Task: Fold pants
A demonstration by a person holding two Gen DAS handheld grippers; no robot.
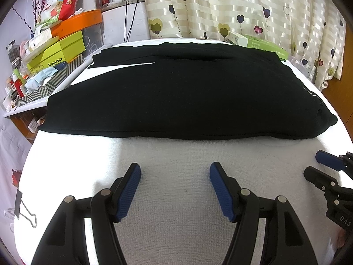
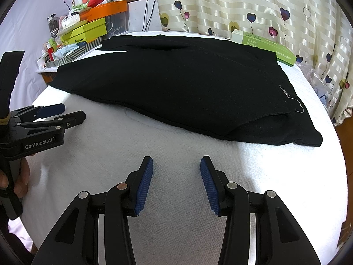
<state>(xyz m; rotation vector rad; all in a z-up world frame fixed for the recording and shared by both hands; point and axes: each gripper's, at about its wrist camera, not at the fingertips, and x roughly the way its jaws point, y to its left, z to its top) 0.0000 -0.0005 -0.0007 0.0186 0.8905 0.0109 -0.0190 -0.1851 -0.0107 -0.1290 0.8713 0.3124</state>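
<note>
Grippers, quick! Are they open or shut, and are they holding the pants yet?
Left gripper: open, holding nothing.
Right gripper: open, holding nothing.
The pants lie untouched on the white towel.

Bare white towel (image 1: 176, 154) is left free before the black pants (image 1: 176, 92); the far edge is hemmed by a green box (image 1: 260, 44) and stacked boxes (image 1: 61, 50)

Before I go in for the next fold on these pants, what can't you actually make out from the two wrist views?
- Black pants: in both views the fabric is too dark to count layers or read creases.
- Small white print near the right end: too small to read, right wrist view.
- Right hand-held gripper: cut off by the left wrist view's right edge.
- Left hand-held gripper: its body runs off the right wrist view's left edge.
</note>
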